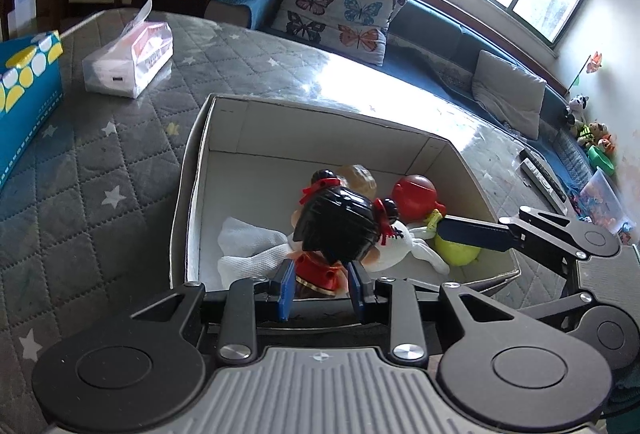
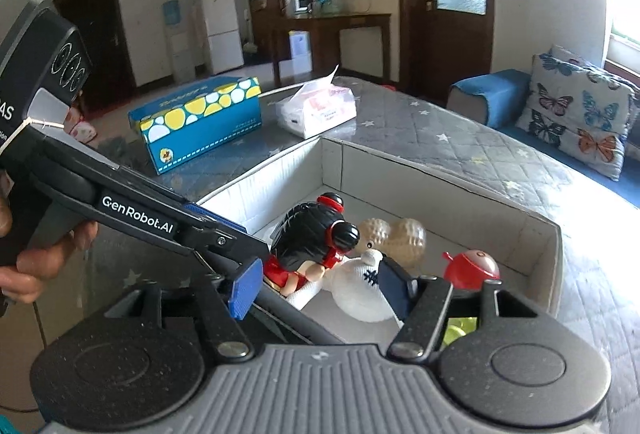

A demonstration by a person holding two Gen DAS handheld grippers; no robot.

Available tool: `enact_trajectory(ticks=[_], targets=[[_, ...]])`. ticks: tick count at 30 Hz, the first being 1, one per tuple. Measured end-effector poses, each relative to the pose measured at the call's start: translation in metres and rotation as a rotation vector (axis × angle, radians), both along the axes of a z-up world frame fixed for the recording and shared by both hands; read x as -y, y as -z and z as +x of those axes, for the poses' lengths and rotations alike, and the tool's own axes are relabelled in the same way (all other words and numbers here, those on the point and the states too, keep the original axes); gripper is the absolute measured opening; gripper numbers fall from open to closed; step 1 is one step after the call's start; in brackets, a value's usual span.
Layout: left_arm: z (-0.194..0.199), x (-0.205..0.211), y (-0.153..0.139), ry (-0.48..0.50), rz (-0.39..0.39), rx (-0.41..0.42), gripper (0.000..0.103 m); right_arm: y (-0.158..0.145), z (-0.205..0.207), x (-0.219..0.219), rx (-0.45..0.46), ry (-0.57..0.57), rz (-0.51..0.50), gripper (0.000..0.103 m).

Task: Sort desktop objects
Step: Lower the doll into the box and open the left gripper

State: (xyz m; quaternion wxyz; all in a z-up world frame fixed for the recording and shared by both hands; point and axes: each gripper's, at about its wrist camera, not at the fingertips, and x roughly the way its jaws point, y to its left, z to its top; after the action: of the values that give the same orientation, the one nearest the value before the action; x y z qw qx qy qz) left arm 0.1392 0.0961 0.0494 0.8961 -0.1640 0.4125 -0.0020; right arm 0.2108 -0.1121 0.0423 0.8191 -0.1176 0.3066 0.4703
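Left gripper [image 1: 320,284] clenching doll figurine [image 1: 340,230] by red dress, holding it just over cardboard box [image 1: 192,193]. Right gripper [image 2: 324,288] standing released, jaws straddling white knitted toy [image 2: 360,290] inside box. Risk: 2 grippers crowding; releasing doll could be dropping it onto right finger, tipping out.

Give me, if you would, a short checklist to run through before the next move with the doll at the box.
1. Left gripper hold on the doll: ok, pads clamp its red dress.
2. Doll within the box walls: ok.
3. Doll resting on the box floor: cannot tell, its base is hidden.
4. Right gripper free: ok, jaws open, white plush toy between them, unclamped.
5. Free room around the doll: not ok, the white plush toy and red toy crowd beside it.
6. Gap between the two grippers: cannot tell, they cross closely.
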Motion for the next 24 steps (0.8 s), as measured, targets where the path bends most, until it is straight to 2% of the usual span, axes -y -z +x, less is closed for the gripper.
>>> enact_trajectory(ticks=[5, 6, 12, 14, 15, 18, 21, 24], targets=[[-0.010, 0.006, -0.004, -0.007, 0.028, 0.031, 0.031, 0.002, -0.010, 0.007, -0.008, 0.052, 0.022, 0.075], [-0.012, 0.007, -0.005, -0.009, 0.036, 0.039, 0.031, 0.003, -0.012, 0.008, -0.010, 0.062, 0.025, 0.079], [-0.025, 0.014, -0.009, -0.011, 0.066, 0.061, 0.032, 0.007, -0.026, 0.013, -0.005, 0.106, 0.037, 0.079], [-0.028, 0.015, -0.010, -0.016, 0.077, 0.066, 0.032, 0.007, -0.031, 0.014, 0.008, 0.124, 0.042, 0.084], [-0.030, 0.016, -0.011, -0.019, 0.084, 0.070, 0.032, 0.006, -0.034, 0.016, 0.012, 0.128, 0.048, 0.090], [-0.036, 0.019, -0.012, -0.024, 0.100, 0.088, 0.032, 0.003, -0.040, 0.019, 0.021, 0.140, 0.061, 0.091], [-0.042, 0.022, -0.012, -0.027, 0.107, 0.100, 0.032, 0.001, -0.046, 0.022, 0.030, 0.152, 0.068, 0.098], [-0.048, 0.023, -0.011, -0.033, 0.115, 0.105, 0.032, 0.001, -0.053, 0.025, 0.050, 0.167, 0.071, 0.101]])
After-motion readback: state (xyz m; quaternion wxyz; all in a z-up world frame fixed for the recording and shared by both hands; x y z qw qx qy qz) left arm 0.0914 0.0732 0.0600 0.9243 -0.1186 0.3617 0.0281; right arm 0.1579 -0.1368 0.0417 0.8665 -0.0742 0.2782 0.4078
